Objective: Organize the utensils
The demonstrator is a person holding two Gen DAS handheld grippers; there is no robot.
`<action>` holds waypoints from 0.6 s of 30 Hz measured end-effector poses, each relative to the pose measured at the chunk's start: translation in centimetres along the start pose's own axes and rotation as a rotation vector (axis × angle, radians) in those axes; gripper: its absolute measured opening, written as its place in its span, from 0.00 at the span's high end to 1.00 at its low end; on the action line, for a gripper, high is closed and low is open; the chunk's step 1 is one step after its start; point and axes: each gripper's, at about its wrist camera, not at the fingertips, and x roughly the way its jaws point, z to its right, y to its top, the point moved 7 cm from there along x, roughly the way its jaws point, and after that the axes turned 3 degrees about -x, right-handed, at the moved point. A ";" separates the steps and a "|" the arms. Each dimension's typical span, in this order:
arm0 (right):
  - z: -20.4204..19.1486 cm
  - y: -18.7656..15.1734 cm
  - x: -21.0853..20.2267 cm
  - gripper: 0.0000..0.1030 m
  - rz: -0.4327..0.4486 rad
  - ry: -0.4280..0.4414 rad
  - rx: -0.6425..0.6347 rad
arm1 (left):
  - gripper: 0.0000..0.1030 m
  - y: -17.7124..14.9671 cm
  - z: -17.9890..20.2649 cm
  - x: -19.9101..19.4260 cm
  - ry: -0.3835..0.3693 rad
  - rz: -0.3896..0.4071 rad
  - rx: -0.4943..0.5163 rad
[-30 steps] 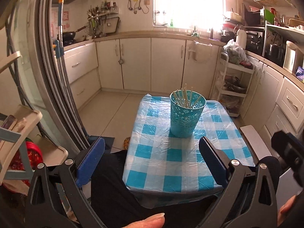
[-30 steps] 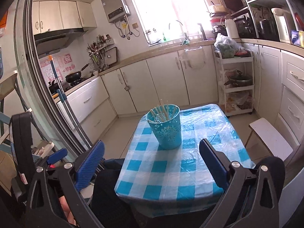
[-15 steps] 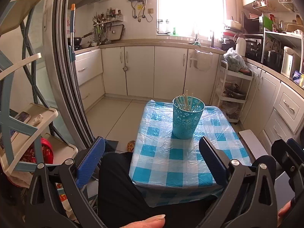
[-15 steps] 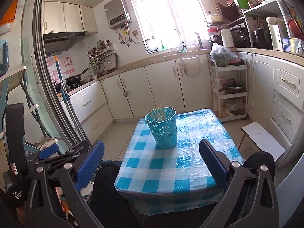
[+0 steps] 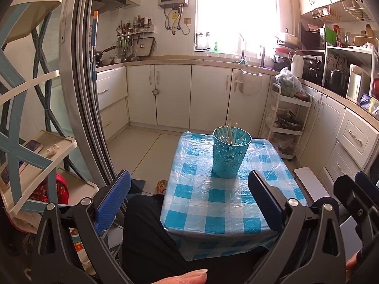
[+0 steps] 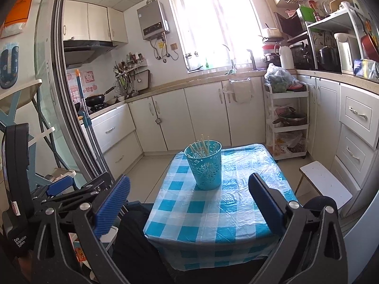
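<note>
Both grippers have been drawn back and raised since the earlier frames. The left gripper (image 5: pixel 189 196) and right gripper (image 6: pixel 189 196) are held wide apart and empty, well short of the table (image 5: pixel 201 208). The chopsticks (image 5: pixel 228 133) are seen standing in the teal holder (image 5: pixel 228 158); little appears left to sort.

The checked tablecloth (image 5: pixel 220 203) lies bare all around the teal holder (image 5: pixel 229 155), the one obstacle, standing toward the far end. Chopsticks (image 6: pixel 201 147) poke above its rim, partly filling the mouth
</note>
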 end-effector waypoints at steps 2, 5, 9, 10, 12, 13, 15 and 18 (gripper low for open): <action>-0.2 0.0 -0.2 0.07 0.004 0.000 -0.007 | 0.07 0.0 -0.1 -0.2 -0.002 0.004 -0.002; -0.6 0.1 -0.6 0.07 0.015 0.001 -0.017 | 0.07 0.1 -0.2 -0.6 -0.006 0.014 -0.004; -0.8 0.2 -1.1 0.07 0.027 -0.003 -0.031 | 0.07 0.1 -0.3 -1.2 -0.009 0.026 -0.009; -1.0 0.3 -1.1 0.07 0.030 -0.003 -0.033 | 0.07 0.1 -0.3 -1.3 -0.010 0.029 -0.010; -1.1 0.3 -1.3 0.07 0.035 -0.003 -0.038 | 0.07 0.1 -0.3 -1.6 -0.011 0.035 -0.011; -1.1 0.3 -1.5 0.07 0.037 -0.003 -0.040 | 0.07 0.1 -0.3 -1.7 -0.011 0.037 -0.011; -1.3 0.3 -1.6 0.07 0.042 -0.002 -0.045 | 0.07 0.1 -0.3 -1.9 -0.013 0.039 -0.009; -1.4 0.3 -1.9 0.07 0.050 -0.001 -0.053 | 0.07 0.1 -0.4 -2.2 -0.015 0.045 -0.009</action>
